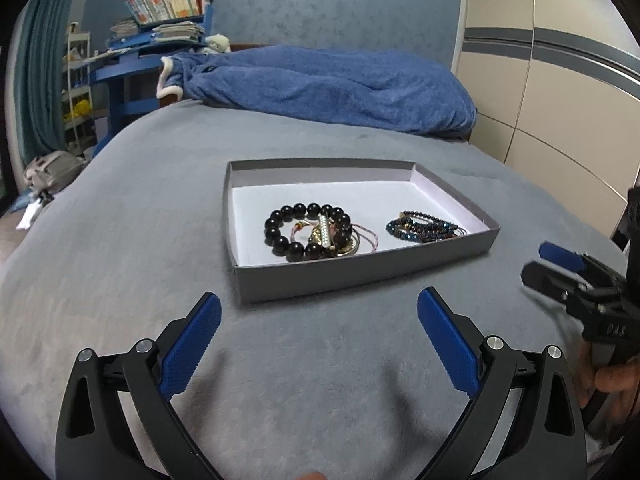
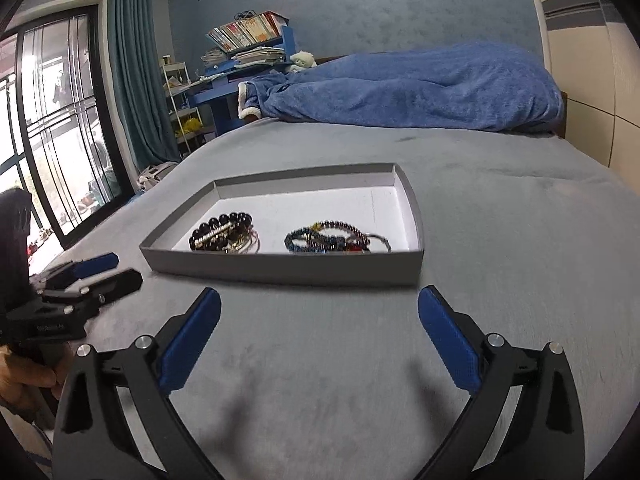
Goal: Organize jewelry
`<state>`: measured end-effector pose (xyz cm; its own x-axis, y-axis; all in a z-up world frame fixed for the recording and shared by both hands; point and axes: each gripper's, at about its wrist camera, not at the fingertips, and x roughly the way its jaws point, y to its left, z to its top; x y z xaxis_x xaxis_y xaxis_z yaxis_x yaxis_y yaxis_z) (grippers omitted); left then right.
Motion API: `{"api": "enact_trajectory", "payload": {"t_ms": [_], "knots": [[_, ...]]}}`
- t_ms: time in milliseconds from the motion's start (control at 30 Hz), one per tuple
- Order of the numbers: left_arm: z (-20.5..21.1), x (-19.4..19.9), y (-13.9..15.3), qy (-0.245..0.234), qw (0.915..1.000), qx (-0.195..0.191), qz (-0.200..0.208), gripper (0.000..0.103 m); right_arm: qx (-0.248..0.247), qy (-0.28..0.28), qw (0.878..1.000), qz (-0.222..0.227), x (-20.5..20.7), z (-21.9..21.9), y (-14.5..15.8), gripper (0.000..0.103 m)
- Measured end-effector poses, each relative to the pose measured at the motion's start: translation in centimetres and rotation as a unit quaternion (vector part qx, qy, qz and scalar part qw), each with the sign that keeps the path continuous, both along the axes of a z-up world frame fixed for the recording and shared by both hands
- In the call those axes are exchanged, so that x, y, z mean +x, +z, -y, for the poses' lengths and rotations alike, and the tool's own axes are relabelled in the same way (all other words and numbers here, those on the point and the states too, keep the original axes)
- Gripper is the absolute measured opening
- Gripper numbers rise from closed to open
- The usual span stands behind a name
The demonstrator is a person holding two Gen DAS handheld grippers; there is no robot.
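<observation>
Both claws spread, empty: left claw & right claw hover low over grey bed. Just past them at 12 o'clock, shallow grey box w/ black bead bracelet at 9, blue bead strands at 3. Blue blanket far back.

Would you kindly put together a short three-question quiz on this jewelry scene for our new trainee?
1. True or false: the left gripper is shut on a bracelet.
2. Multiple choice: the black bead bracelet lies (A) on the grey bedspread, (B) inside the grey tray, (C) on the blue blanket.
3. Fill in: the blue bead strands lie in the tray, apart from the black bracelet, on the side nearer the ____ gripper.

Key: 1 false, its jaws are open and empty; 2 B; 3 right.
</observation>
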<state>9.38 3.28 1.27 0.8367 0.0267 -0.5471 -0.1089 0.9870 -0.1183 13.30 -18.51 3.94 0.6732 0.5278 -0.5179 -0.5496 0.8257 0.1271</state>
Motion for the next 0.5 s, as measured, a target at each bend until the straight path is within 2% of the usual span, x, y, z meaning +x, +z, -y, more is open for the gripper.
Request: {"api": "enact_trajectory", "payload": {"t_ms": [133, 500], "knots": [[0.4, -0.6, 0.0, 0.001, 0.9999, 0.009, 0.009, 0.098, 0.005, 0.004, 1.000, 0.019, -1.2, 0.2, 0.2, 0.098], [0.5, -0.7, 0.2, 0.003, 0.9998, 0.015, 0.011, 0.098, -0.004, 0.004, 1.000, 0.030, -1.8, 0.1, 0.3, 0.098]]}}
